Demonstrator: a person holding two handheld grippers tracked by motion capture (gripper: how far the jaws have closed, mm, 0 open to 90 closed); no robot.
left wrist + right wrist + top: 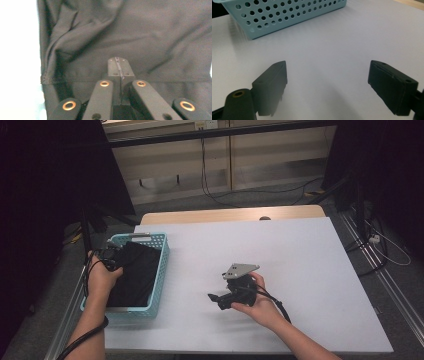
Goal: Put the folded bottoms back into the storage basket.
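A black cloth (135,275) lies folded inside a light blue perforated basket (163,262) at the table's left. My left gripper (114,256) is held over the basket's far left corner. In the left gripper view its jaws are pressed together just above the wrinkled cloth (125,32), and the left gripper (119,65) has nothing visible between them. My right gripper (217,301) rests low over the white table near its middle and points left toward the basket (287,15). The right gripper (328,71) is open wide, with bare table between its jaws.
The white tabletop (280,250) stretches wide to the right of the basket. A strip of wooden edge (230,214) runs along the far side. Cables (260,191) lie on the floor beyond it, and dark curtains hang at both sides.
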